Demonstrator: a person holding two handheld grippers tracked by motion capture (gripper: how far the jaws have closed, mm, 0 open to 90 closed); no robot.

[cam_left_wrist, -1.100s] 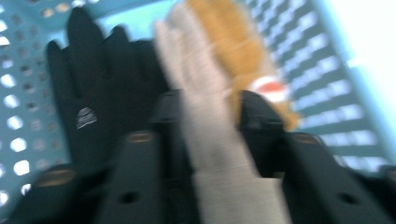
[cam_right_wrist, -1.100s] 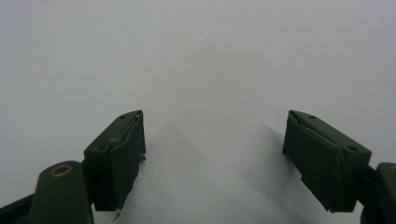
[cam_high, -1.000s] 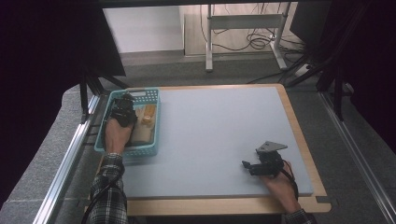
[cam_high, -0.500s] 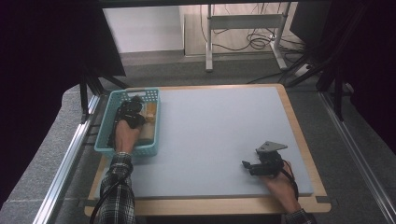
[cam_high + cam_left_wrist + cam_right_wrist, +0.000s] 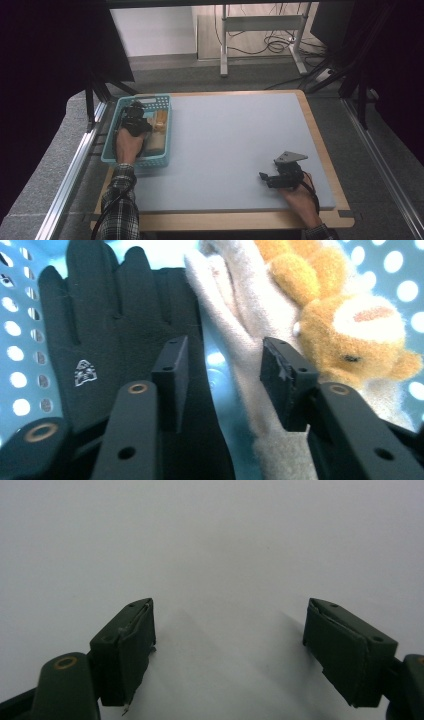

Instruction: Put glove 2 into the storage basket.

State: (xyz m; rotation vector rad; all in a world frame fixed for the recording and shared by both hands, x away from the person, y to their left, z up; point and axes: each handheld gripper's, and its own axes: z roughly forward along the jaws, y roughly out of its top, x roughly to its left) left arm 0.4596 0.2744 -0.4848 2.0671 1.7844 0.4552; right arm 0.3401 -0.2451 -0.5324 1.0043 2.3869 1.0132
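Left gripper view: left gripper [image 5: 222, 385] jaws just released, over 1 black glove [image 5: 100, 330], 1 beige glove [image 5: 240, 355], 1 teddy [image 5: 350, 335].

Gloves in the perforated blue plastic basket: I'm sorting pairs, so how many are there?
2. A black fabric glove lies at the left; a beige knitted glove lies beside it, against the orange plush bear. More may be hidden underneath.

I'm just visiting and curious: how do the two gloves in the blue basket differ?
The black glove is dark with a small white logo; the beige glove is pale, fuzzy and shows no mark. In the left gripper view the black glove lies spread flat at the left, while the beige glove runs along the right, partly under the orange plush bear. Both lie in the blue basket, in front of the left gripper.
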